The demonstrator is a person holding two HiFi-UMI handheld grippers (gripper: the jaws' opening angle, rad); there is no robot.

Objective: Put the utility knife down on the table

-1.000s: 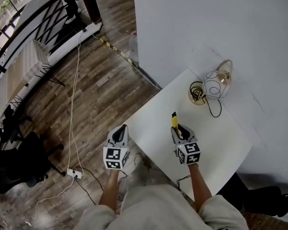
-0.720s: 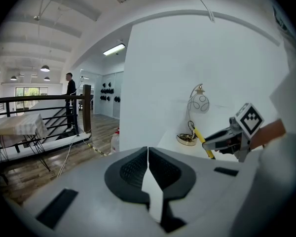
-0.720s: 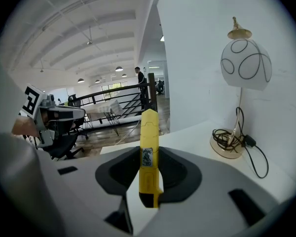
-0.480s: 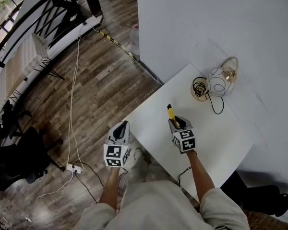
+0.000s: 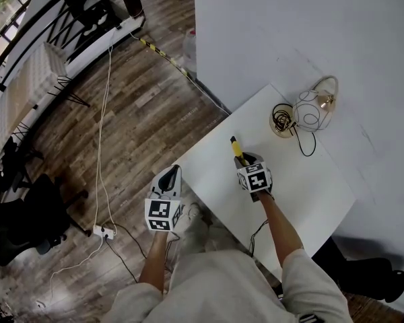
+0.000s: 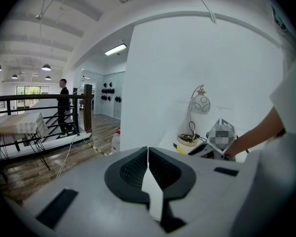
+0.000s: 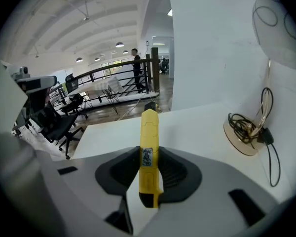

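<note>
The utility knife (image 7: 149, 127) is clamped by its rear half between the right gripper (image 7: 149, 162) jaws, nose projecting ahead over the table (image 7: 197, 125). It is judged light, rigid and slick; mid-body is best gripped. The left gripper (image 6: 147, 154) jaws are closed, empty.

Lamp (image 5: 315, 108) on table (image 5: 310, 194) far corner; utility knife (image 5: 236, 151) left of it, nearer.

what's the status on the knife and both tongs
Left tongs shut, empty. Right tongs shut on the utility knife, over the table, not yet released. Lamp and cord at the far corner, clear of it.
</note>
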